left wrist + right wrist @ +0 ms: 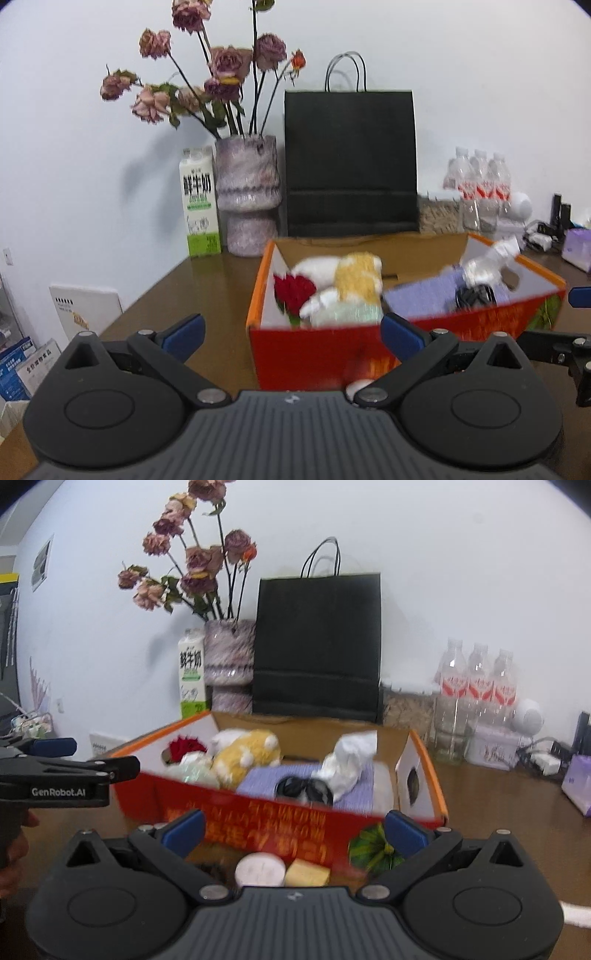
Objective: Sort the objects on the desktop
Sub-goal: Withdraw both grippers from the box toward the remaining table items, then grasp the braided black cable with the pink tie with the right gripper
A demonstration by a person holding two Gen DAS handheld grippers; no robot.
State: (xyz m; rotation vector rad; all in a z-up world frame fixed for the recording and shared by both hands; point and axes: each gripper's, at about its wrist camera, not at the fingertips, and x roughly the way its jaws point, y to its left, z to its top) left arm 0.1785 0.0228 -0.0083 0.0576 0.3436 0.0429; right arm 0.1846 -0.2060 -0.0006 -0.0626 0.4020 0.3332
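White wall behind a brown tabletop (pixel 221 306); the landmark is the red-and-orange box (pixel 280 830), standing open-topped in front of a black bag (pixel 317 642). Left of the bag: a vase (pixel 247 195) of dried roses and a milk carton (pixel 199 203). Right of the bag: water bottles (pixel 476 679).

Inside the box: a plush toy (pixel 243 753), a red rose (pixel 184 746), a purple pack (pixel 266 779), sunglasses (pixel 306 790) on the pack, crumpled white wrap (pixel 347 760).

Still outside, just in front of the box: a white disc (pixel 260 869) and a yellow block (pixel 306 873), side by side, nearest the right gripper (pixel 293 830).

Left gripper (pixel 291 332): fingers spread wide, holding nothing, facing the box's front wall. Right gripper: fingers likewise spread and empty, straddling the disc and block from above.

Handling, as judged: both loose items look small, light and rigid; the disc's flat round face offers little purchase, so it is best pinched across its rim. The block appears to have flat opposite sides for a square grip. What they are made of cannot be told; motion blur softens both views.
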